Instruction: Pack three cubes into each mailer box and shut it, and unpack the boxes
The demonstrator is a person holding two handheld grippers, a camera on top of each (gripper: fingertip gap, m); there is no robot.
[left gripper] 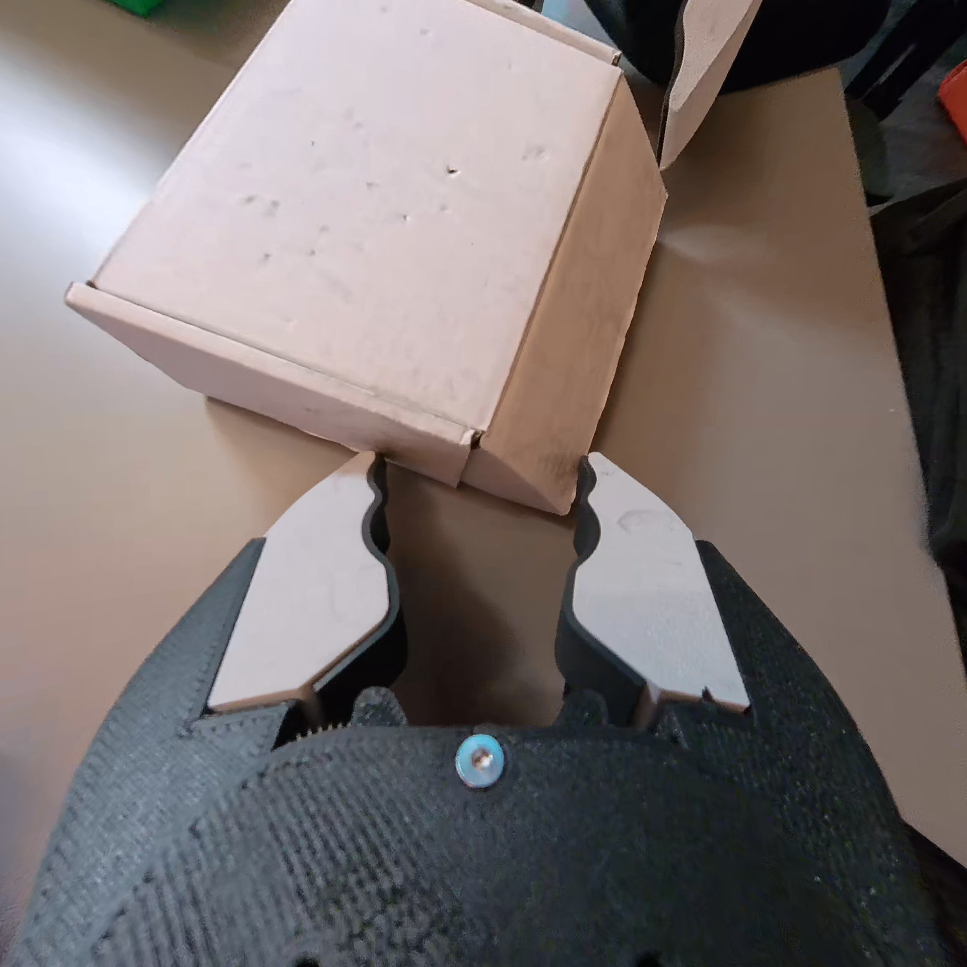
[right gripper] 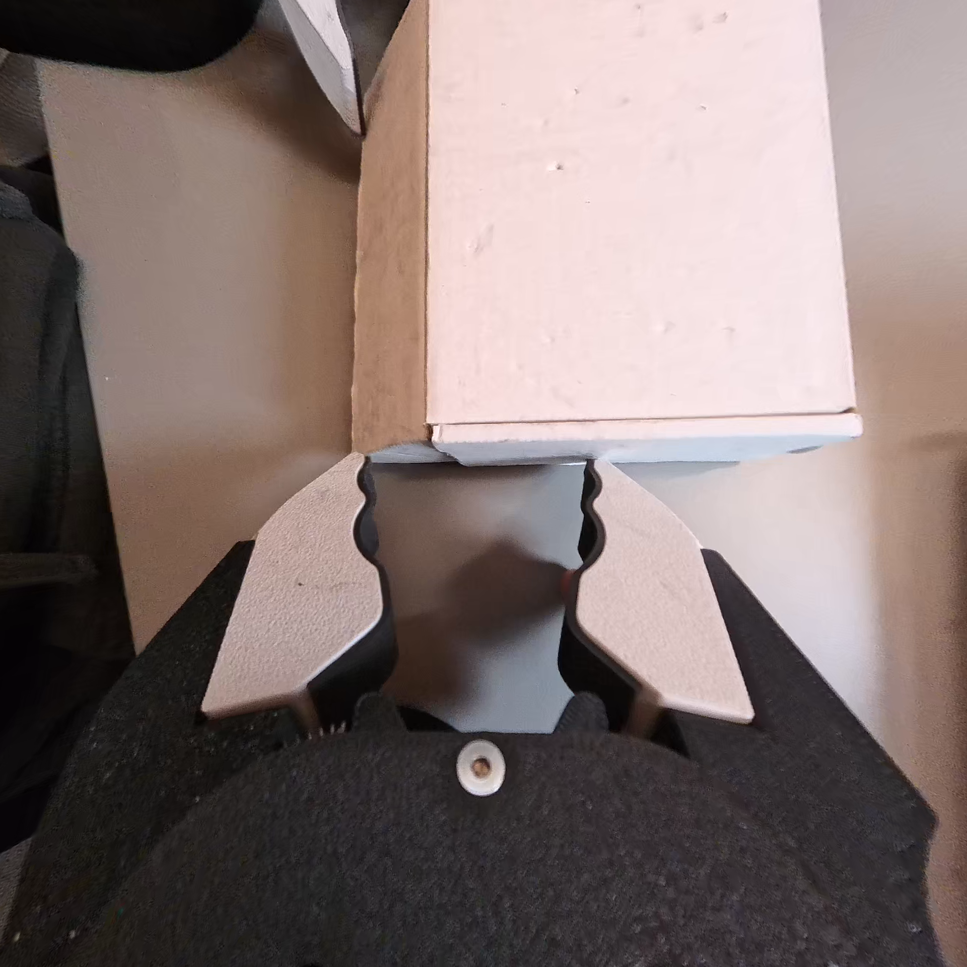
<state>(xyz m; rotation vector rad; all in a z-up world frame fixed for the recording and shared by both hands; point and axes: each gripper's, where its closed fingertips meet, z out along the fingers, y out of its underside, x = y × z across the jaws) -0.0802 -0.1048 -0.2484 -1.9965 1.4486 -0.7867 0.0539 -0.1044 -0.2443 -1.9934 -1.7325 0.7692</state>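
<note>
The closed mailer box [left gripper: 366,209] lies on the tan table [left gripper: 732,418], filling each frame's upper centre, just beyond both spread, empty grippers; the right gripper [right gripper: 480,465] squarely faces its front flap, the left gripper [left gripper: 481,460] its corner.

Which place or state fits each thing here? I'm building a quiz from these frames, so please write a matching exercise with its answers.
Things:
1. mailer box
2. left gripper
3. green object
4. orange object

Places or states:
A. far right, beyond the table edge
B. lid shut
C. open, holding nothing
D. top left corner of the left wrist view

Pairs: 1-B, 2-C, 3-D, 4-A
</note>
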